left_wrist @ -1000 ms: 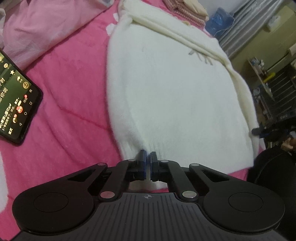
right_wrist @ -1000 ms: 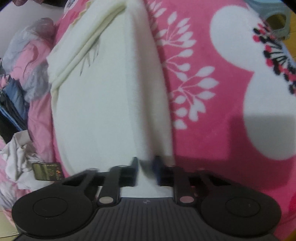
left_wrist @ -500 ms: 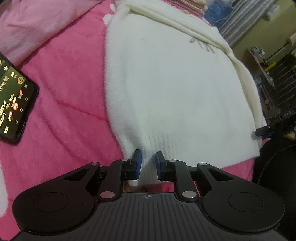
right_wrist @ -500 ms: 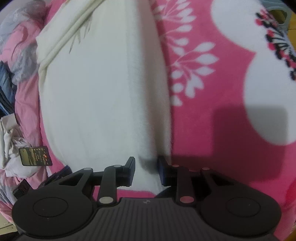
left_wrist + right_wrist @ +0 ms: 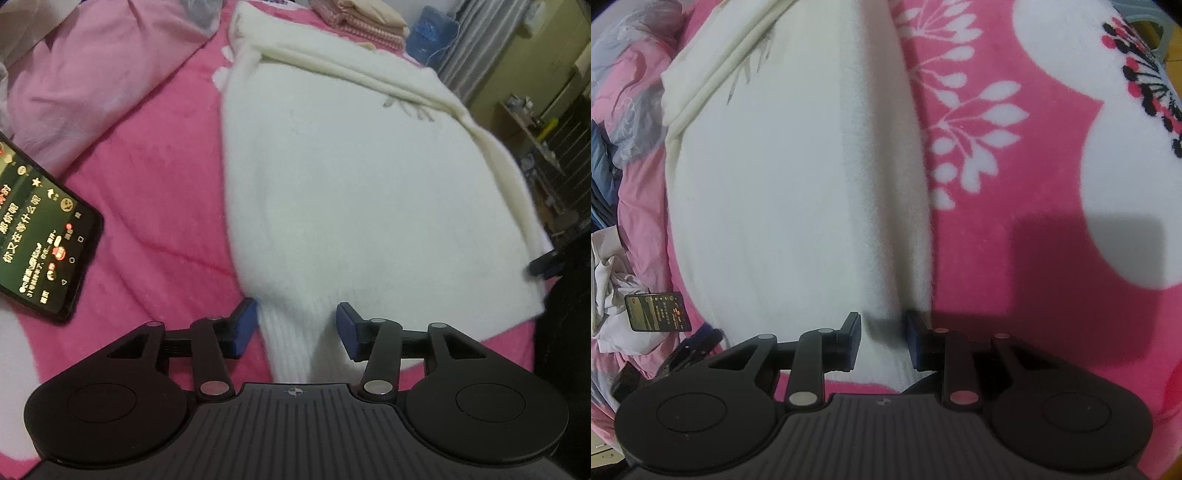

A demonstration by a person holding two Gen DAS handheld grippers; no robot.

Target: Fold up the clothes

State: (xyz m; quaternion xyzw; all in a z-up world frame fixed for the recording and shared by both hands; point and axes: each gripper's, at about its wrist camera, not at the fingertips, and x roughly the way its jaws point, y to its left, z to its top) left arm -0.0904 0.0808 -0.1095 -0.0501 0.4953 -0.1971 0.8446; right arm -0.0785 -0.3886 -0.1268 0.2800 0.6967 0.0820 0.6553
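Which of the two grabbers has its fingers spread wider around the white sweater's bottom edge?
The left gripper: its jaws have just been opening and stand well clear of the white sweater's ribbed hem. The right gripper shows a narrower gap.

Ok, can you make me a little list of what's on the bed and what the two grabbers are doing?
garment: white sweater, lying flat
surface: pink blanket with white leaf pattern
left gripper: jaws just opened, ribbed hem between them, not pinched
right gripper: open, over the sweater's other bottom corner
phone: screen lit, left of the sweater
folded clothes: stacked at the far end
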